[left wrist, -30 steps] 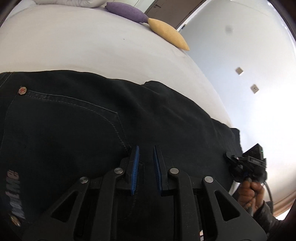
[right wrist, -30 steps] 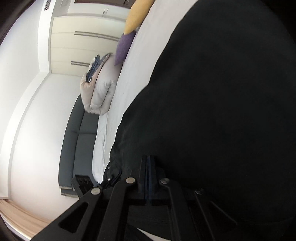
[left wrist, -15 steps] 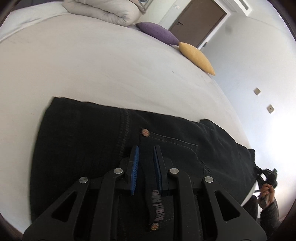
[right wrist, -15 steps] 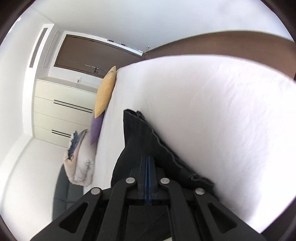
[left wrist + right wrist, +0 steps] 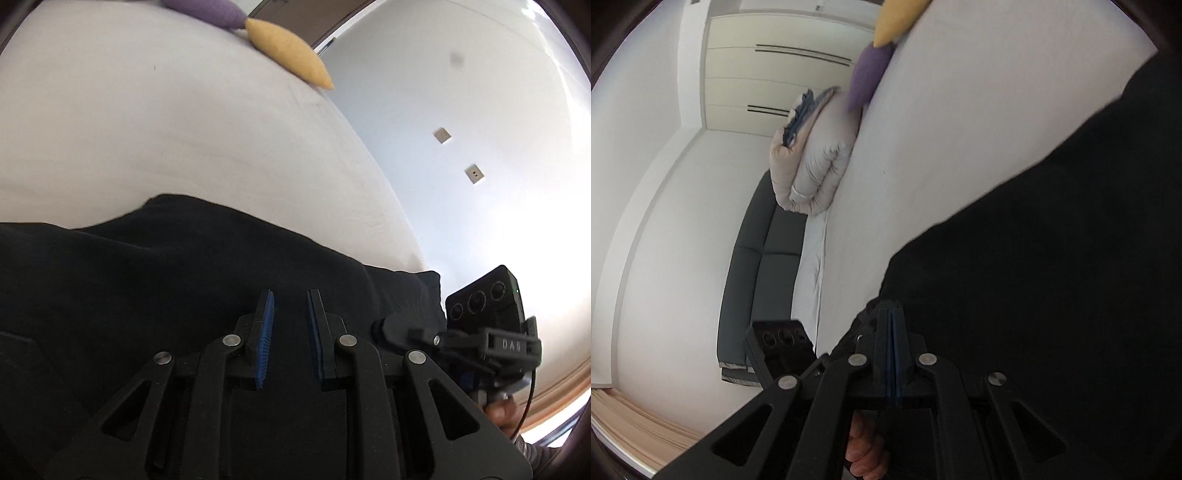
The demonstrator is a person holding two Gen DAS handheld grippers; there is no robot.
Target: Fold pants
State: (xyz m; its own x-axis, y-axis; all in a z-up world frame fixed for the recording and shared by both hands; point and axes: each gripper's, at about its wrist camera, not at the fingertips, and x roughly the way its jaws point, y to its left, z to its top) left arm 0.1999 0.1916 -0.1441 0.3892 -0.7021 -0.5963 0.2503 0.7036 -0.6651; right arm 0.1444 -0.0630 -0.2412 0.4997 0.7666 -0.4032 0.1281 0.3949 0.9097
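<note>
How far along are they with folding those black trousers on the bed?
Partly there, it seems. Done: the black pants lie on the white bed in what looks like layers, though how many folds are made can't be told. In hand: the right tongs are shut on the pants' edge; the left tongs are open above the cloth. Left: probably the last fold and a smoothing.

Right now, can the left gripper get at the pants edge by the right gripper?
Probably yes. The left gripper is open, hovering over the black pants, nothing between it and that edge. The right gripper looks shut on the cloth beside it, so it's crowded.
</note>
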